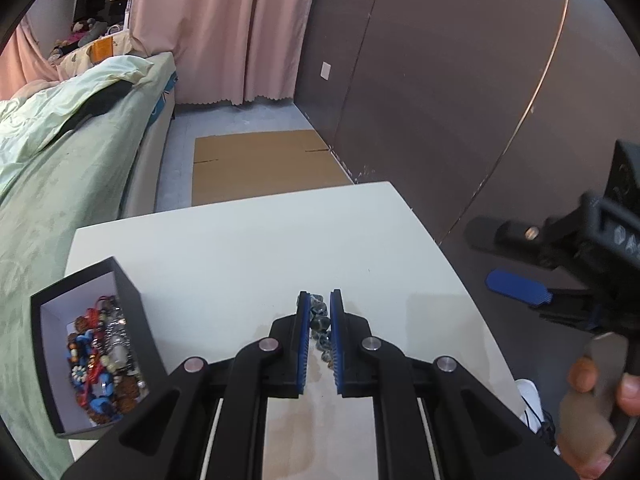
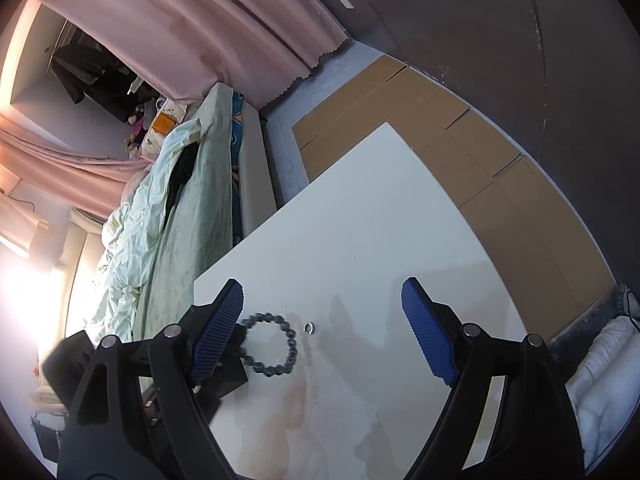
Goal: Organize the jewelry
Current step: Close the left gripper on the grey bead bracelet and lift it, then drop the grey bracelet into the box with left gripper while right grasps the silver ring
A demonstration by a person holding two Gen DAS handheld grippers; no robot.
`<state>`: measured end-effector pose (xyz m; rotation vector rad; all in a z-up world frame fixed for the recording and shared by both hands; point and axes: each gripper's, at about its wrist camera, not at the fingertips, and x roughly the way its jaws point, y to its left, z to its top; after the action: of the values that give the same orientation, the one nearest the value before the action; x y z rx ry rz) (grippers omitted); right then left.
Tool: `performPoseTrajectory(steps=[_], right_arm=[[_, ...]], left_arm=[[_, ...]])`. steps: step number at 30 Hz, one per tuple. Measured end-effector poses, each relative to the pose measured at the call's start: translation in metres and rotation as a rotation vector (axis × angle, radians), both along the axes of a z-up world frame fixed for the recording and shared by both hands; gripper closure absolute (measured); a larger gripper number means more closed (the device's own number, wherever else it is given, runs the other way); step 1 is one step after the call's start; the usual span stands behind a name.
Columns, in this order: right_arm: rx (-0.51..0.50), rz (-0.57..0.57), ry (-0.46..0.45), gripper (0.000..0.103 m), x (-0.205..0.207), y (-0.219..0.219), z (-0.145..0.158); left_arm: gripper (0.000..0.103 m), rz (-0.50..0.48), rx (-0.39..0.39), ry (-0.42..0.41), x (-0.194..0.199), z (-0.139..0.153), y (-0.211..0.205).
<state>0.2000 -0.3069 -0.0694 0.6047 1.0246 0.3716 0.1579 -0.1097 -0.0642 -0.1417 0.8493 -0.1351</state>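
Note:
My left gripper (image 1: 319, 300) is shut on a bracelet of dark grey-blue beads (image 1: 320, 322), held between its blue pads over the white table (image 1: 240, 252). In the right wrist view the same bracelet (image 2: 276, 344) hangs as a ring from the left gripper's tip. A black jewelry box (image 1: 92, 344) full of colourful beaded pieces stands at the table's left edge. A small silver ring (image 2: 310, 327) lies on the table. My right gripper (image 2: 322, 300) is open and empty above the table; it also shows in the left wrist view (image 1: 520, 258) off the right edge.
A bed with a pale green cover (image 1: 60, 168) runs along the table's left side. Flattened cardboard (image 1: 260, 164) lies on the floor beyond the table. A dark wall (image 1: 440, 80) is on the right and pink curtains (image 1: 224, 28) hang behind.

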Motion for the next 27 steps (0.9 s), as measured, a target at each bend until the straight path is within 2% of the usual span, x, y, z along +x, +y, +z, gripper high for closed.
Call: performPoseTrajectory(steps=[5,13,19,26,27], right_arm=[[-0.001,0.035,0.01,0.021,-0.001,0.013,-0.006],[-0.035,0.115,0.03,0.043,0.001,0.042,-0.017],[-0.107,0.184,0.045,0.055,0.0,0.073,-0.03],[-0.21,0.226,0.046,0.06,0.001,0.103,-0.044],[-0.22,0.231,0.046,0.064,0.001,0.105,-0.045]], left_arm=[[0.095,0.02,-0.023,-0.023,-0.014,0.013,0.014],[0.095,0.065,-0.074,-0.048,-0.034,0.031,0.047],[0.095,0.1,-0.117,-0.064,-0.047,0.043,0.074],[0.095,0.137,-0.145,-0.075,-0.056,0.051,0.099],[0.095,0.145,-0.148,-0.077,-0.058,0.052,0.103]])
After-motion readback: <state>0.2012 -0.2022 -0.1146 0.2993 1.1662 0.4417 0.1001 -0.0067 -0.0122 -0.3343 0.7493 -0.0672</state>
